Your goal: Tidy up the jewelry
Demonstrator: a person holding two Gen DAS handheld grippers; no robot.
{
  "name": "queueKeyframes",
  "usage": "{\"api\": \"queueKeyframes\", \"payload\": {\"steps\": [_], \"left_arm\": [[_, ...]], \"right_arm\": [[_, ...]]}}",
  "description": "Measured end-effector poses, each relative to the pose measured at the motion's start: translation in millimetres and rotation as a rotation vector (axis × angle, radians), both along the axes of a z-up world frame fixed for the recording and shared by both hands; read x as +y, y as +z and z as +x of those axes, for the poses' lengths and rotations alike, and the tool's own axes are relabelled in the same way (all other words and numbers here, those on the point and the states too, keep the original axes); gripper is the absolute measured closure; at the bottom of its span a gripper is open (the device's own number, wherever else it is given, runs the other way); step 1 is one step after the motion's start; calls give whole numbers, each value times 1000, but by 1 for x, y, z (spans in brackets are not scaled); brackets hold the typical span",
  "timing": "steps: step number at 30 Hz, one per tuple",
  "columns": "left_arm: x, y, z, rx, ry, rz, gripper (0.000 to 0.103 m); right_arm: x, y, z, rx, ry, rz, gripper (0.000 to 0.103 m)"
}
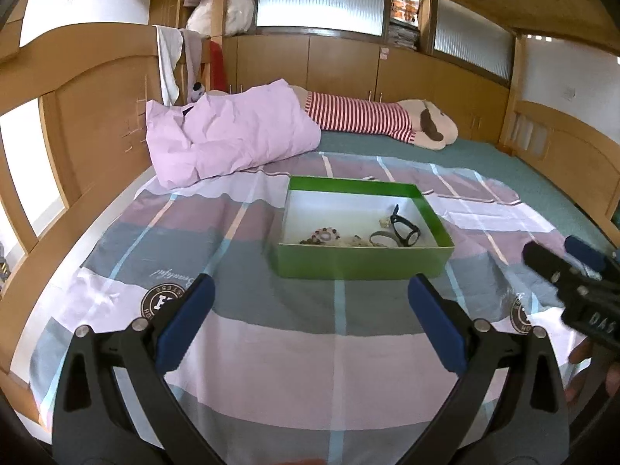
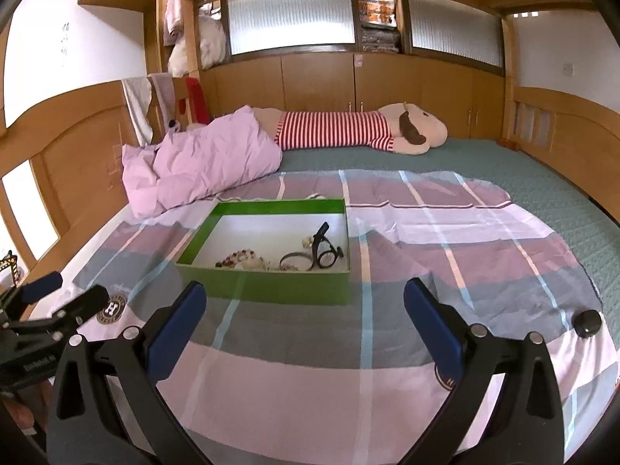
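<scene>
Ahead of both claws, on the plaid sheet (image 1: 271, 333), sits the green box (image 1: 364, 261); jewelry lies along its near wall. Left claw (image 1: 310, 321): wide, empty, box straight ahead. Right claw (image 2: 306, 321): wide, empty, box ahead and slightly left. Contents: bead bracelet (image 1: 323, 235), dark band (image 2: 295, 259), black glasses-like piece (image 2: 327, 252). Judged light, small, loose; beads likely slippery and may sag, so pinch across the strand. The rigid black frame offers the firmest hold. Near wall will hinder a low approach; come from above. Dark round object (image 2: 588, 322) lies right of the right claw. Pillow (image 1: 228, 135) and plush toy (image 1: 387, 120) well beyond.
</scene>
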State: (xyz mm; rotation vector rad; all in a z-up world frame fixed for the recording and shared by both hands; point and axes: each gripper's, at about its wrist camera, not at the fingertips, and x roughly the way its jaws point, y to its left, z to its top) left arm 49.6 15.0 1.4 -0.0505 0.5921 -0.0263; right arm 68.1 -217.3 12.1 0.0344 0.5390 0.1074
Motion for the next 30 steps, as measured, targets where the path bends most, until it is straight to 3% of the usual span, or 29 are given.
{"api": "queueKeyframes", "payload": {"steps": [7, 30], "left_arm": [[-17, 2, 8, -23, -28, 37, 4], [-13, 2, 12, -11, 1, 23, 4]], "right_arm": [[-3, -2, 7, 14, -4, -6, 3], [0, -3, 6, 8, 7, -24, 3]]}}
